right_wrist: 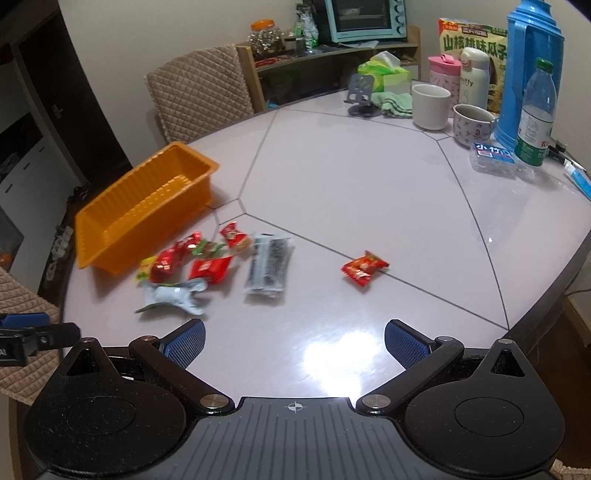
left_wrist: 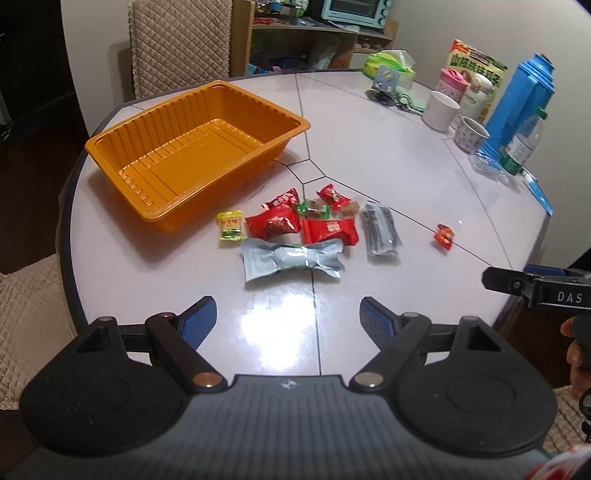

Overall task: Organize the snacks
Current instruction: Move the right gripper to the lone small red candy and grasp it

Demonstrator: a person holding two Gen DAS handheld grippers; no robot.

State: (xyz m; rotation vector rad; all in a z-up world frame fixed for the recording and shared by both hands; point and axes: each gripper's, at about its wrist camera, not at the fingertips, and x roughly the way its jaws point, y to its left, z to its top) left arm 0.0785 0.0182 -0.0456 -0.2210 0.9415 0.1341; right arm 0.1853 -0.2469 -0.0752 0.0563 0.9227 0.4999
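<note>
An empty orange tray (left_wrist: pixel 110 144) (right_wrist: pixel 88 229) sits on the table's left side. In front of it lies a cluster of several wrapped snacks: a yellow packet (left_wrist: pixel 231 225), red packets (left_wrist: pixel 273 221) (right_wrist: pixel 208 269), a silver pouch (left_wrist: pixel 291 260) (right_wrist: pixel 173 295) and a dark clear-wrapped bar (left_wrist: pixel 380 229) (right_wrist: pixel 267 267). One small red candy (left_wrist: pixel 444 236) (right_wrist: pixel 364 267) lies apart to the right. My left gripper (left_wrist: pixel 288 319) is open and empty, above the table short of the cluster. My right gripper (right_wrist: pixel 295 341) is open and empty, near the front edge.
At the back right stand a blue thermos (right_wrist: pixel 528 70), a water bottle (right_wrist: pixel 535 110), cups (right_wrist: pixel 430 105), a snack box (right_wrist: pixel 472 44), tissues (right_wrist: pixel 384 72) and a phone stand (right_wrist: pixel 360 92). Quilted chairs (right_wrist: pixel 199 85) stand around the table. A shelf with an oven (right_wrist: pixel 364 18) is behind.
</note>
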